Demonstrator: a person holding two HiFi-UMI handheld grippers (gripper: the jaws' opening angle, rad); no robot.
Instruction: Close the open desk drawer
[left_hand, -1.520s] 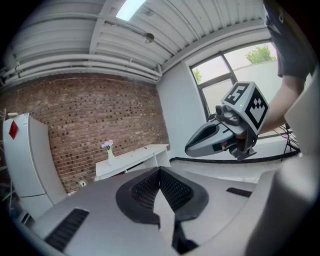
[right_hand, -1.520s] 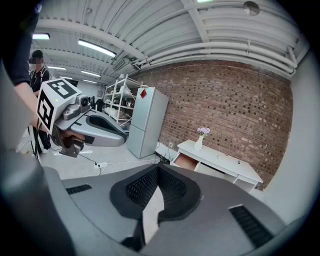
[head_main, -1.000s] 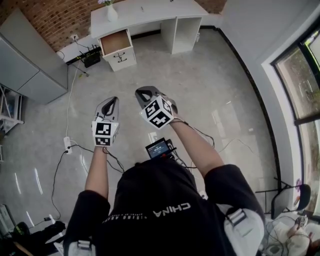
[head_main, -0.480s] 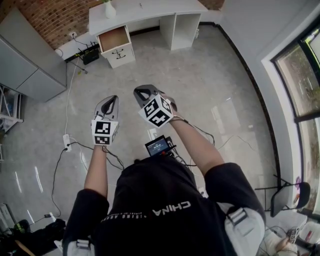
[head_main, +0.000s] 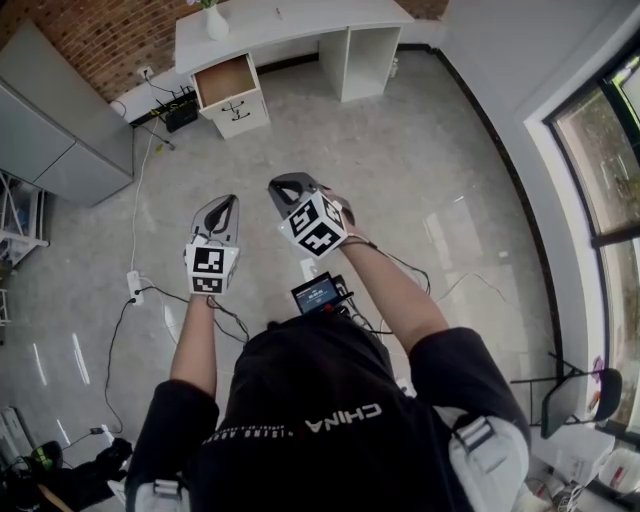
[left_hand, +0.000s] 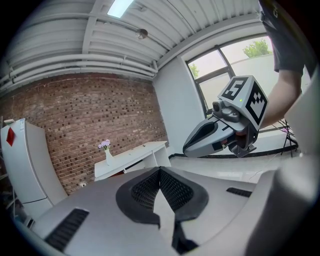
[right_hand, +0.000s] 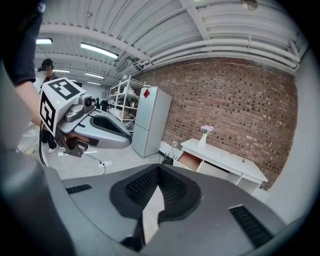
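A person in a black shirt stands on a glossy grey floor, holding a grey two-jaw gripper in each hand. The left gripper and the right gripper sit side by side, close but not touching, both pointing forward. Each gripper's jaws are pressed together with nothing between them. Far ahead of both tips, well apart from them, stands a long white desk against a red brick wall. Its brown-lined white drawer is pulled open at the desk's left end, roughly straight ahead of the left gripper. A white vase with flowers stands on the desktop just behind the drawer. A white power strip lies on the floor left of the left gripper.
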